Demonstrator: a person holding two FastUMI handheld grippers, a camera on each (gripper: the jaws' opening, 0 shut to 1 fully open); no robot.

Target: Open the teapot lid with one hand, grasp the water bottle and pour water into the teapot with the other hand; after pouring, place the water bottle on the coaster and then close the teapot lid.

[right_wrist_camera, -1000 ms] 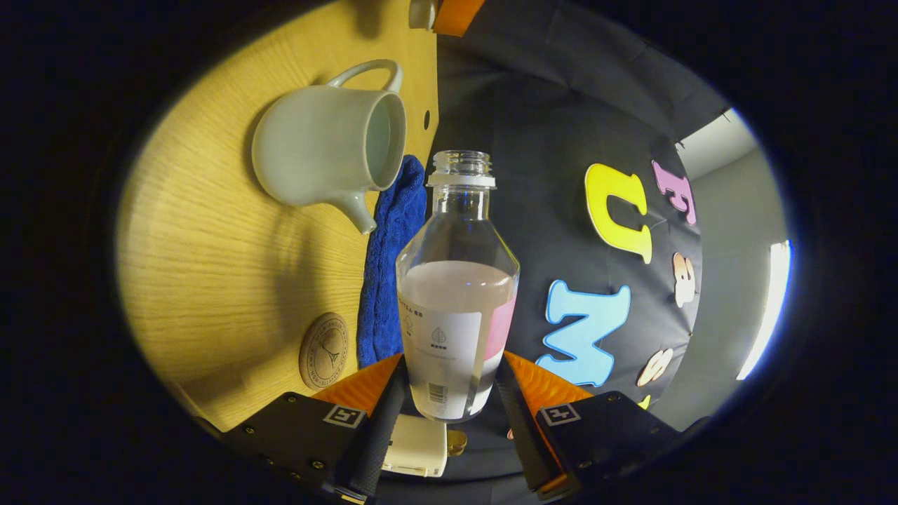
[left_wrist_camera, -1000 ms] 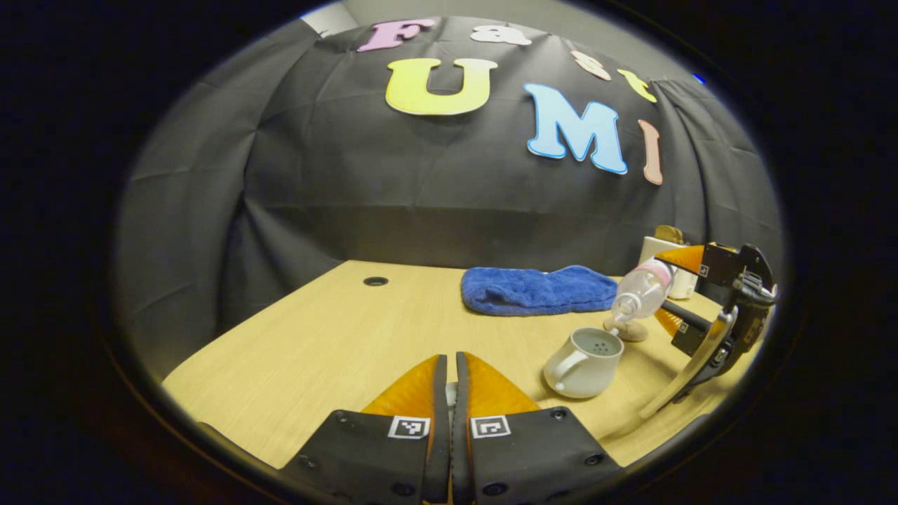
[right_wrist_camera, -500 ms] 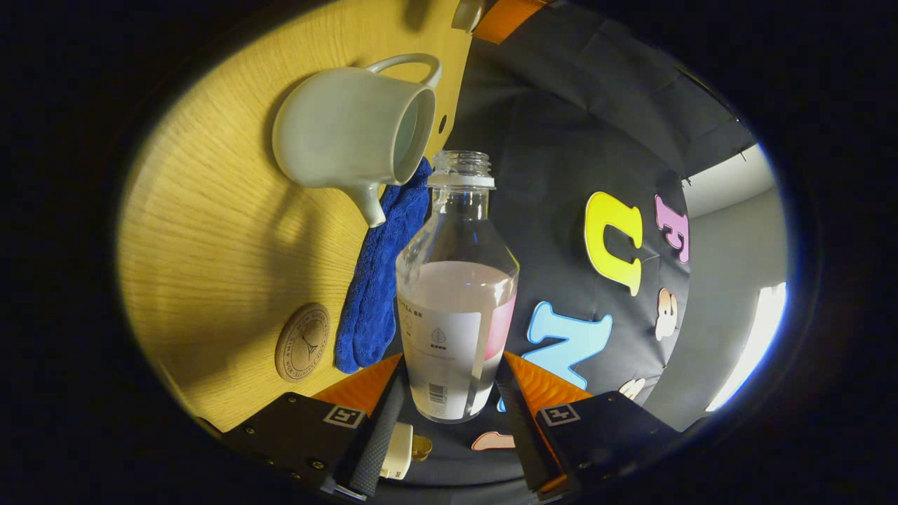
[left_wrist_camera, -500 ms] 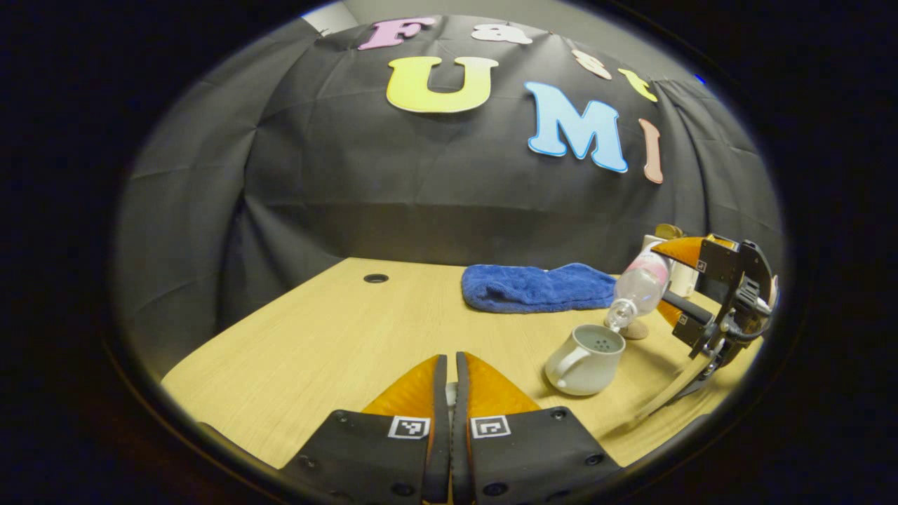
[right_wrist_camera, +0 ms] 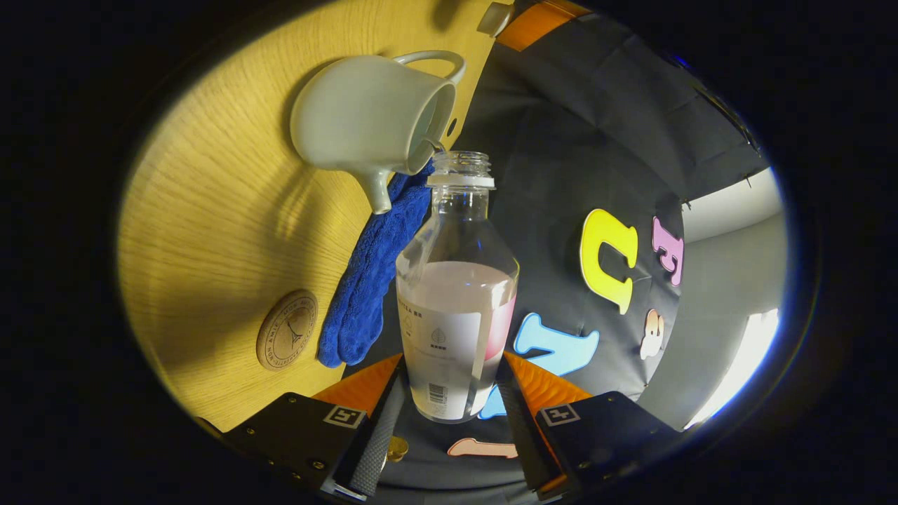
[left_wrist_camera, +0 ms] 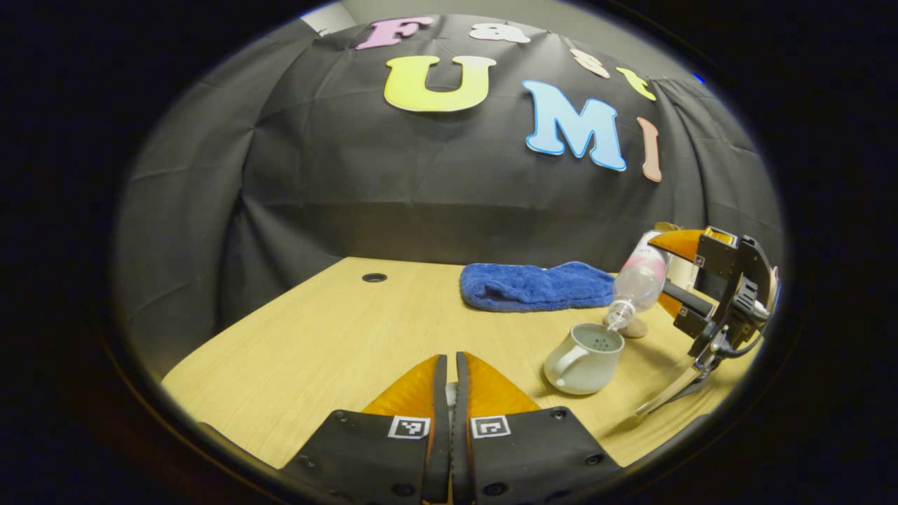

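The white teapot [left_wrist_camera: 584, 359] stands lidless on the wooden table [left_wrist_camera: 337, 337], its strainer holes showing. My right gripper [right_wrist_camera: 452, 365] is shut on a clear water bottle [right_wrist_camera: 456, 294] with a white and pink label. In the left gripper view that bottle [left_wrist_camera: 637, 279] tilts mouth-down over the pot, held by the right gripper [left_wrist_camera: 663, 273]. In the right gripper view a thin stream of water runs from the bottle's mouth into the teapot [right_wrist_camera: 365, 133]. My left gripper [left_wrist_camera: 449, 361] stays low at the near edge, shut, with a sliver of the pale teapot lid [left_wrist_camera: 451, 386] between its fingers.
A round wooden coaster [right_wrist_camera: 286, 330] lies on the table just beyond the teapot, beside a folded blue towel [right_wrist_camera: 372, 280]. The towel [left_wrist_camera: 537, 287] stretches along the back near the booth wall. A cable hole [left_wrist_camera: 374, 278] sits at the far left of the table.
The right gripper has tipped the bottle further and brought its mouth to the teapot's opening, where water now runs in. The left gripper has stayed put.
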